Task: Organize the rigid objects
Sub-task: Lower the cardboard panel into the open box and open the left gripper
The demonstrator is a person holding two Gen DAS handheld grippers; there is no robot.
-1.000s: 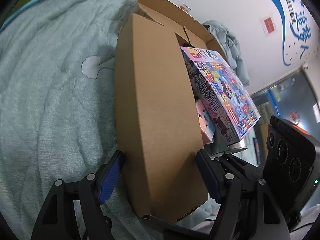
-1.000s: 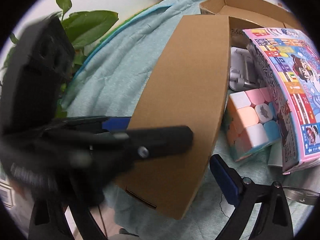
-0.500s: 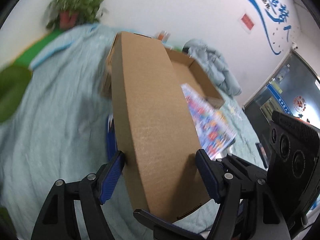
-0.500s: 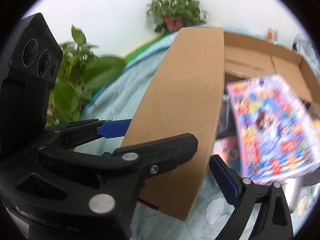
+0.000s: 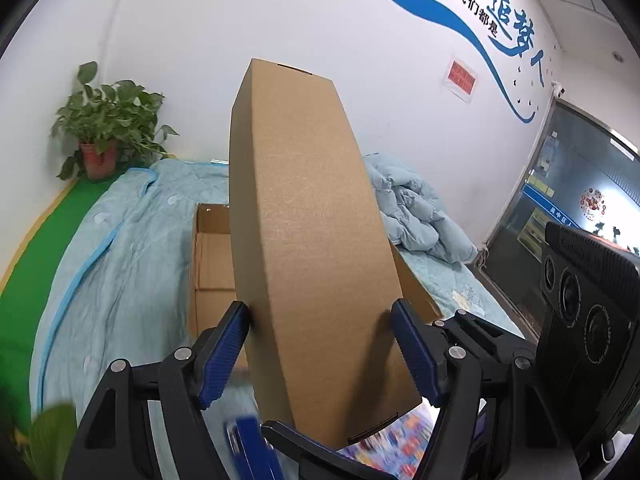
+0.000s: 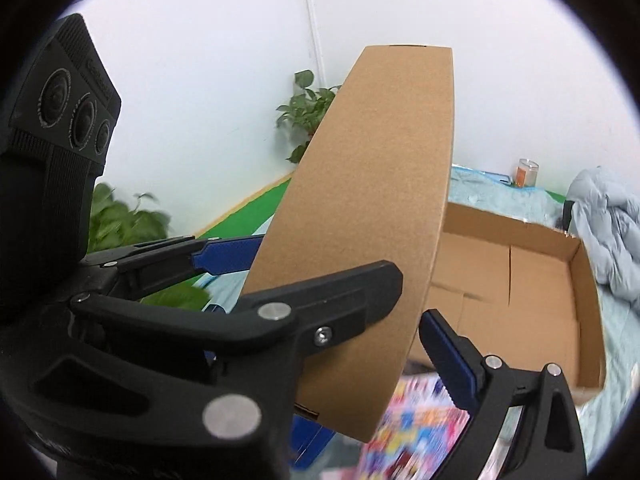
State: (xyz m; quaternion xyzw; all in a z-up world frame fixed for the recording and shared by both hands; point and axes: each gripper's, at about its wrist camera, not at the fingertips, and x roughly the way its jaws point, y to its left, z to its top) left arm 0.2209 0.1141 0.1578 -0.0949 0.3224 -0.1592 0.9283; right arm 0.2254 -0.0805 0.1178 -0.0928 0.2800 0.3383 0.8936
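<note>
Both grippers, left [image 5: 320, 344] and right [image 6: 340, 320], clamp the box [image 5: 308, 240]; its long axis points ahead over the open carton [image 6: 576, 264].

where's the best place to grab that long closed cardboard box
Grip the long cardboard box across its narrow width near the near end, coming from that end along its length. Its flat parallel side walls suit the pads; the left gripper already clamps it so. A second grip helps, as the far end overhangs.

left gripper [image 5: 320, 348] jaws clamp the cardboard box [image 5: 308, 240]; open carton [image 5: 208, 264] behind
</note>
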